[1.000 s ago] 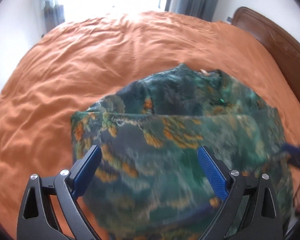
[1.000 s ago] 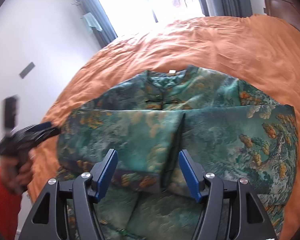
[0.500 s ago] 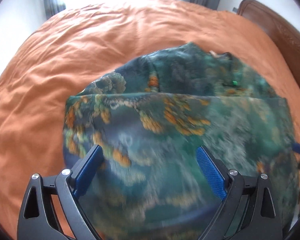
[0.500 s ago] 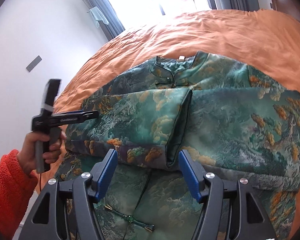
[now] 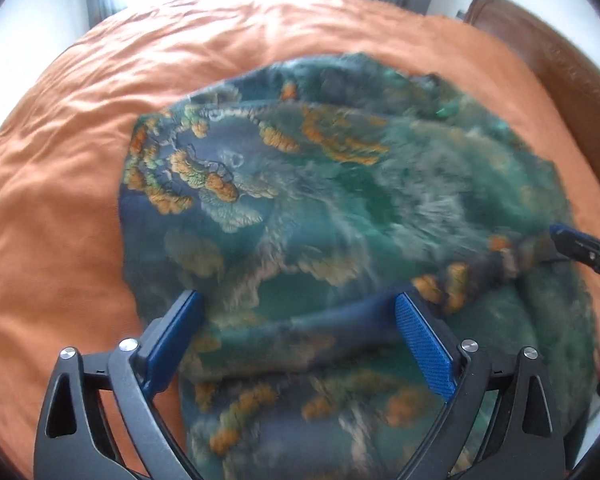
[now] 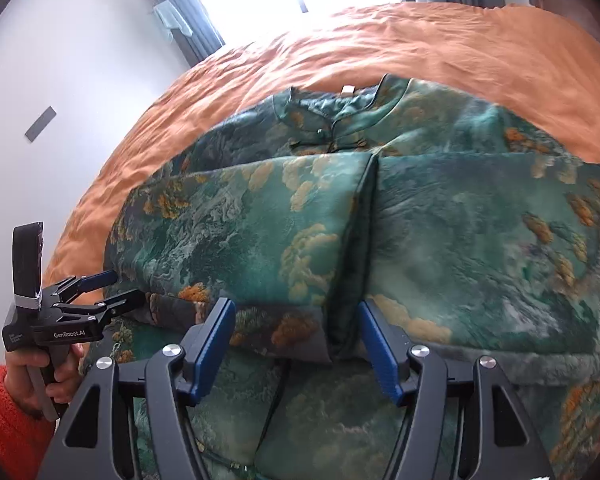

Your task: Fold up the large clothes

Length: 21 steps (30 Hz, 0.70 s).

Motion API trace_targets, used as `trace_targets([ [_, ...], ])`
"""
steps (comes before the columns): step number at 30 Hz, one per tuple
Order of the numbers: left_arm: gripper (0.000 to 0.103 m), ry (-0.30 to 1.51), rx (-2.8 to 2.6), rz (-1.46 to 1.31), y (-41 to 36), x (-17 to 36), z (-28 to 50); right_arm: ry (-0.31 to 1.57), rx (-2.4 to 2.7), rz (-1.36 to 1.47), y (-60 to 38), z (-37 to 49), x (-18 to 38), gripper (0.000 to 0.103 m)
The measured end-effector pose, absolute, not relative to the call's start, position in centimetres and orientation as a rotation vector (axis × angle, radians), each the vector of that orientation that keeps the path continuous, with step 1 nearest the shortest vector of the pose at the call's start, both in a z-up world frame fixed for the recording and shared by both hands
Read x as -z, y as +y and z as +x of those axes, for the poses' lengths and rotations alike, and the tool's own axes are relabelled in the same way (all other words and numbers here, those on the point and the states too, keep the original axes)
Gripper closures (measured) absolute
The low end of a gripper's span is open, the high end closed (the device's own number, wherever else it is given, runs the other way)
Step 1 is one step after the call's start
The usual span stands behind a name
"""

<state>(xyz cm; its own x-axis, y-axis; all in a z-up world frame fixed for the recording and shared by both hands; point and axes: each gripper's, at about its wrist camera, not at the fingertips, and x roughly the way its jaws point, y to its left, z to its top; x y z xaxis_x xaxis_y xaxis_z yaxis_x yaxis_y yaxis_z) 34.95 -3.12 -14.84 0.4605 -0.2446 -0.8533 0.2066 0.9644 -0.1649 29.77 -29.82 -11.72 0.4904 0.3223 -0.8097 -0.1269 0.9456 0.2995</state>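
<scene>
Jacket [image 6: 440, 240] lay flat on the orange bedspread [image 6: 440, 48], collar toward the window, both sleeves folded across the chest and meeting at the middle. Left gripper [image 5: 298, 322] was wide open over the jacket's left side, pads clear of the cloth, nothing held. Right gripper [image 6: 296, 340] hung about half open above the sleeve cuffs, gripping nothing. Left-wrist view blurred.
</scene>
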Motion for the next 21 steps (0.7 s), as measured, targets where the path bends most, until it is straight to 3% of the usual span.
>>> trace_targets([
  [4,0.006,1.001,0.286,-0.059,-0.6,12.5,30.0,0.931,-0.259,0.118,-31.6,26.3,8.5,0.037],
  [6,0.005,0.991,0.268,-0.096,1.6,12.2,27.5,0.902,-0.246,0.069,-33.0,24.3,7.5,0.029],
  [9,0.005,1.018,0.25,-0.192,4.7,13.1,24.1,0.907,-0.209,0.036,-36.6,21.0,7.4,0.027],
  [14,0.005,1.114,0.357,-0.313,6.0,15.7,19.6,1.025,-0.07,0.118,-45.9,15.7,10.0,0.027],
  [21,0.005,1.19,0.44,-0.224,2.5,18.9,16.9,1.176,-0.078,0.354,-54.7,8.8,15.1,0.027],
])
